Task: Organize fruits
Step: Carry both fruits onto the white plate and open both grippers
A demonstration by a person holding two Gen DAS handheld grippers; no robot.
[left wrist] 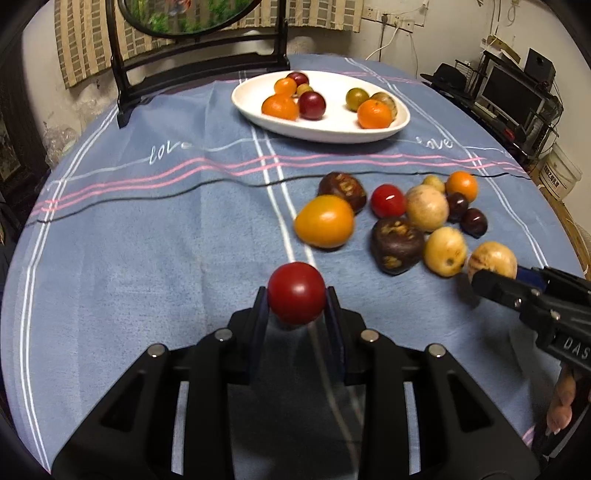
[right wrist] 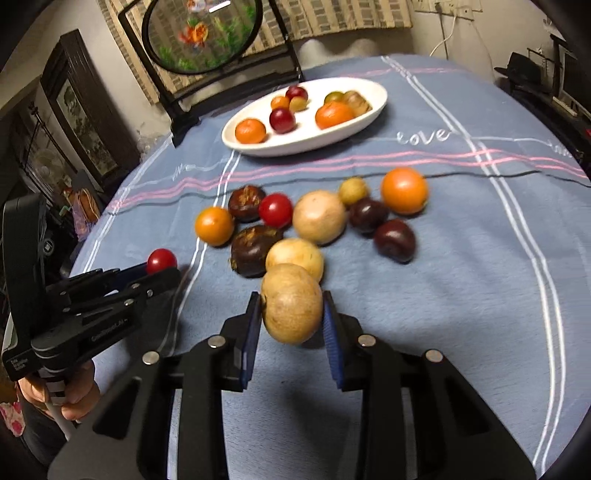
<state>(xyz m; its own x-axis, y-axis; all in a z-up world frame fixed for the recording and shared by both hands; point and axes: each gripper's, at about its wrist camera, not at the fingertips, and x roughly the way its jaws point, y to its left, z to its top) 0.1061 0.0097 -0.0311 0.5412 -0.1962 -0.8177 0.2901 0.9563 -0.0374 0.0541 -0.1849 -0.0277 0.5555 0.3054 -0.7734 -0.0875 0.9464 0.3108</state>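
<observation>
My left gripper [left wrist: 296, 301] is shut on a small red fruit [left wrist: 296, 297], held above the blue tablecloth. The same pair shows at the left of the right wrist view: the left gripper [right wrist: 162, 269] with the red fruit [right wrist: 161, 259]. My right gripper [right wrist: 291, 314] is shut on a round tan fruit [right wrist: 291, 302], lifted just off the cloth beside the loose pile; in the left wrist view the right gripper [left wrist: 491, 275] holds that tan fruit [left wrist: 492, 258]. A white oval plate [left wrist: 251, 96] at the back holds several oranges and plums.
Loose fruit lies mid-table: an orange fruit [right wrist: 214, 226], a red one [right wrist: 275, 210], dark brown ones [right wrist: 255, 249], tan ones [right wrist: 319, 217], dark plums [right wrist: 394, 240], an orange [right wrist: 403, 190]. A dark framed round picture stand [right wrist: 192, 33] is behind the plate. A black cable [right wrist: 517, 175] crosses the cloth.
</observation>
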